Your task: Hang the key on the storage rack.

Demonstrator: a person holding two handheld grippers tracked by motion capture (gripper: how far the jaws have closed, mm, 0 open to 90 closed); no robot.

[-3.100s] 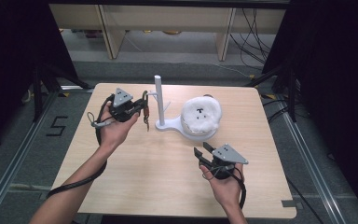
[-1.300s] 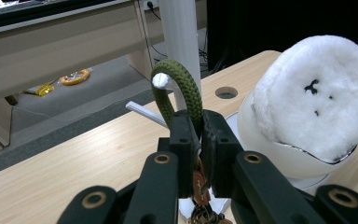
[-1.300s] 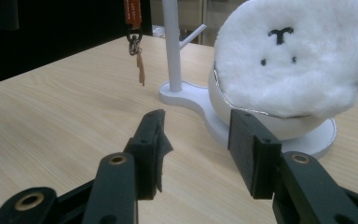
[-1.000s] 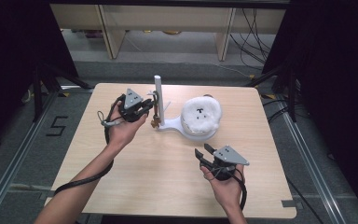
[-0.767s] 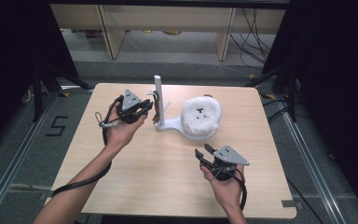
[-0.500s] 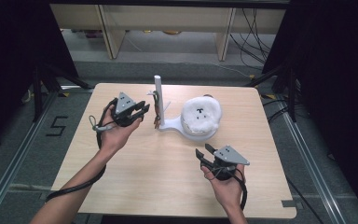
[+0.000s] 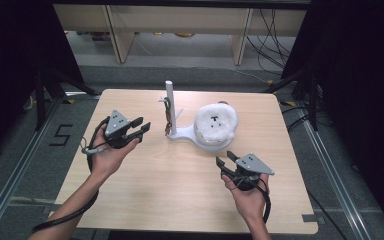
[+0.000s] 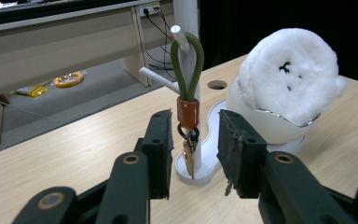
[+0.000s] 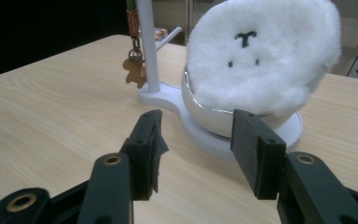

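- The left gripper has its jaws apart — nothing between them.
- The right gripper is apart and empty too.
- A green key strap hangs on the white stand, beside the fluffy white ball.

Bare table between and ahead of both grippers. Dead ahead of the left gripper, jaws apart and empty: white stand post with a hanging green key strap. Before the right gripper, likewise spread: fluffy white ball in its bowl, blocking the way.
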